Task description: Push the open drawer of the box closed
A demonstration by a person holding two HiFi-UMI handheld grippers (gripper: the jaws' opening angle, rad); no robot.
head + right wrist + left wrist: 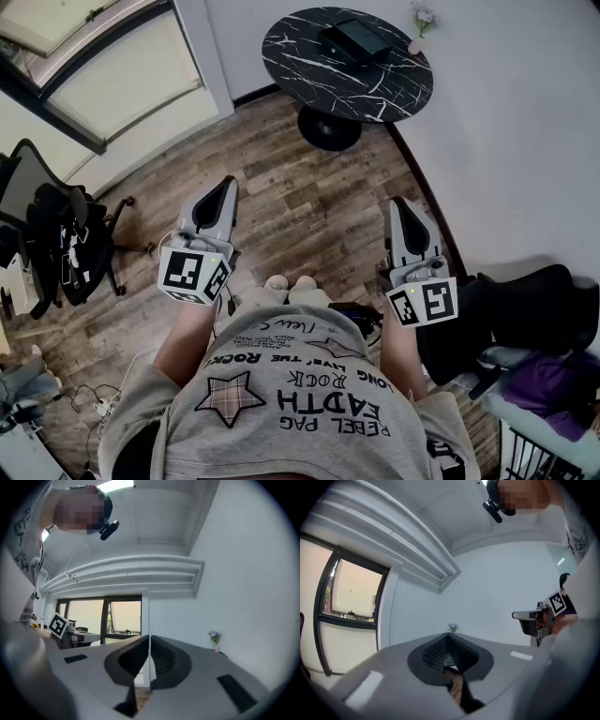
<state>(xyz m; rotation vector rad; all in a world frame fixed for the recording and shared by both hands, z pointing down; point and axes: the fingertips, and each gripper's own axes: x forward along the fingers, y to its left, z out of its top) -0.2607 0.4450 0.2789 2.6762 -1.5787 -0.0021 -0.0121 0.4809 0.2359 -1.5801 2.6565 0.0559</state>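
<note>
No box with an open drawer can be made out in any view. A dark flat object [357, 37] lies on a round black marble table [309, 70] far ahead; whether it is the box I cannot tell. My left gripper [228, 182] is held at waist height over the wooden floor, jaws together and empty [449, 637]. My right gripper [397, 202] is held level with it on the other side, its jaws also meeting with nothing between them [149, 637]. Both point toward the table and the white wall, well short of them.
A small vase of flowers [418, 37] stands at the table's right edge. A black office chair [56, 234] is at the left, a dark seat with purple cloth [548, 384] at the right. Cables [94, 405] lie on the floor at lower left. Windows run along the left wall.
</note>
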